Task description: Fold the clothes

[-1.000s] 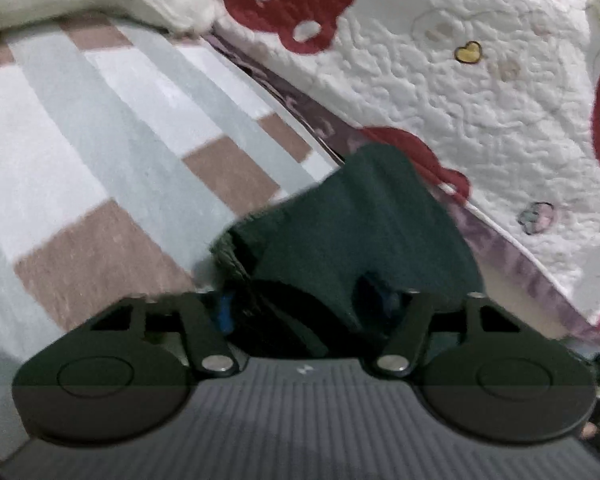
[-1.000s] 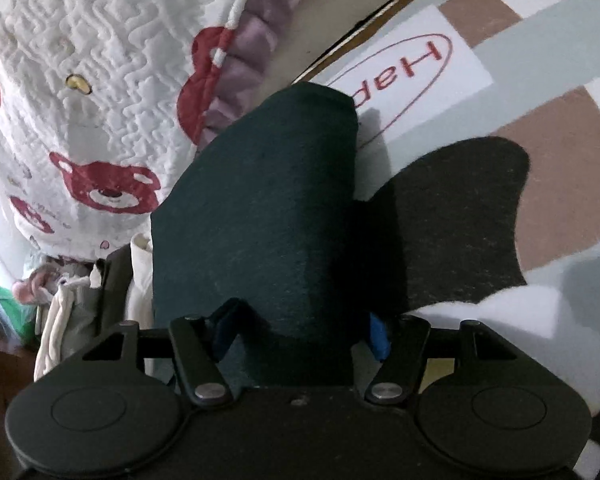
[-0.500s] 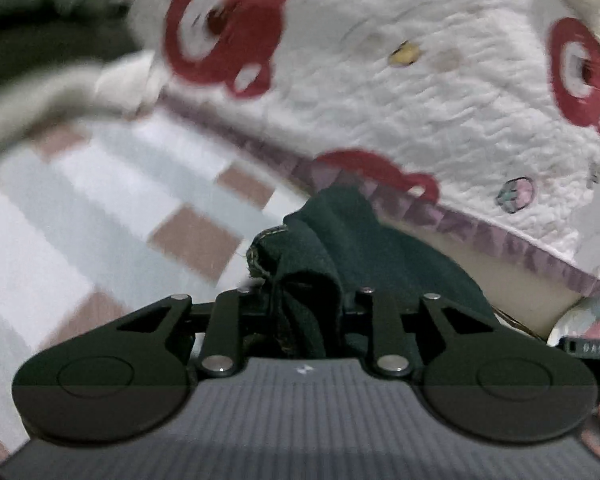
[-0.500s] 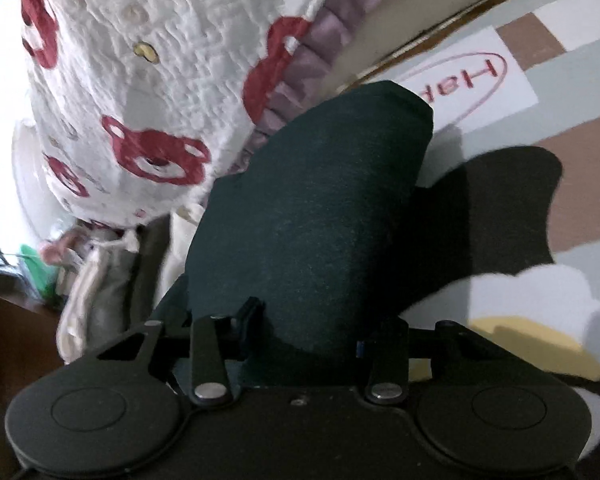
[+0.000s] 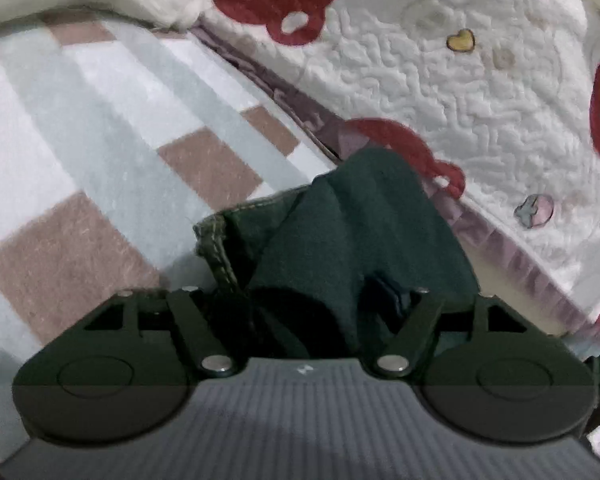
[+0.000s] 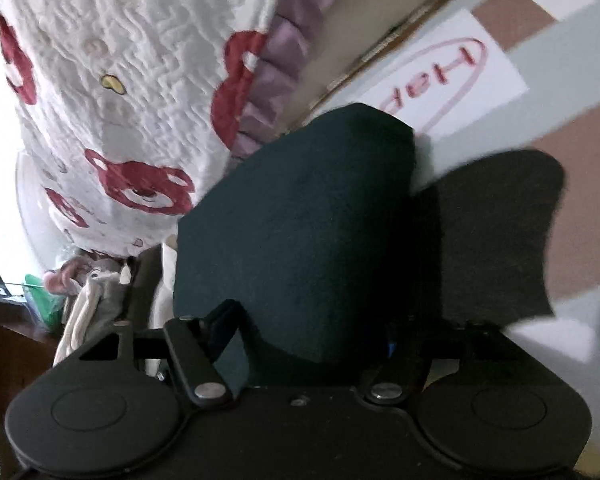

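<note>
A checked rug (image 5: pixel 100 152) in white, grey and brown fills the left of the left view. A white quilt (image 5: pixel 480 92) with red bears and a purple frill hangs at upper right. Light cloths (image 6: pixel 88 312) are heaped at the right view's lower left.
</note>
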Action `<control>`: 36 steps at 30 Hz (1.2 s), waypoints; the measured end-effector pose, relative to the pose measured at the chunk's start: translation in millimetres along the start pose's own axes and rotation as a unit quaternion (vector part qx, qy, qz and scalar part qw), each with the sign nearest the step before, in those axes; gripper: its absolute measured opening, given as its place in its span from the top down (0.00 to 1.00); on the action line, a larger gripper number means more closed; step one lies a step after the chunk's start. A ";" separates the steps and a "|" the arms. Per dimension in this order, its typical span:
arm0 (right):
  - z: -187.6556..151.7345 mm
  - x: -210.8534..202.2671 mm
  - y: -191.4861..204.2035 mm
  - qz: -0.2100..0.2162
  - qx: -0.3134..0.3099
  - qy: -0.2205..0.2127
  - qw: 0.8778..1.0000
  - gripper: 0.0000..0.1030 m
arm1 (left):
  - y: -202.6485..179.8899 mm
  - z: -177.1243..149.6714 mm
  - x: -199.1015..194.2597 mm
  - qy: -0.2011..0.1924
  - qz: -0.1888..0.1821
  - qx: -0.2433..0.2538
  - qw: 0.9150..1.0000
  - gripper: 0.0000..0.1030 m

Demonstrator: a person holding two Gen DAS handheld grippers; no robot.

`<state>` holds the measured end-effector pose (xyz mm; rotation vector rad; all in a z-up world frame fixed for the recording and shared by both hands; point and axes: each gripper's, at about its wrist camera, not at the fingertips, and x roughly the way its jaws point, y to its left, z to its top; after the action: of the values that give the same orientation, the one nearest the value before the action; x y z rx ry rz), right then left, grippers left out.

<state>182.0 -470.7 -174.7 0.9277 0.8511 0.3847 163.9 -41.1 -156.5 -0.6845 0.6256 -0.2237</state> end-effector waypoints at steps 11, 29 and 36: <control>0.5 -27.9 100.9 0.044 -0.152 -0.025 0.987 0.60 | -32.4 31.4 -26.3 -0.006 0.000 0.052 0.999 0.78; -34.8 -113.0 219.0 0.081 -0.168 0.046 0.981 0.60 | -75.7 30.9 -191.7 -0.005 0.012 -0.031 0.999 0.79; -74.1 -85.8 301.0 0.119 -0.228 0.113 0.960 0.61 | -50.8 37.9 -302.1 -0.095 0.064 -0.031 0.993 0.79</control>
<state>88.2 -314.2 90.2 0.5591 0.8107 0.8697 -53.0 57.7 39.5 -0.7127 0.4935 -0.0201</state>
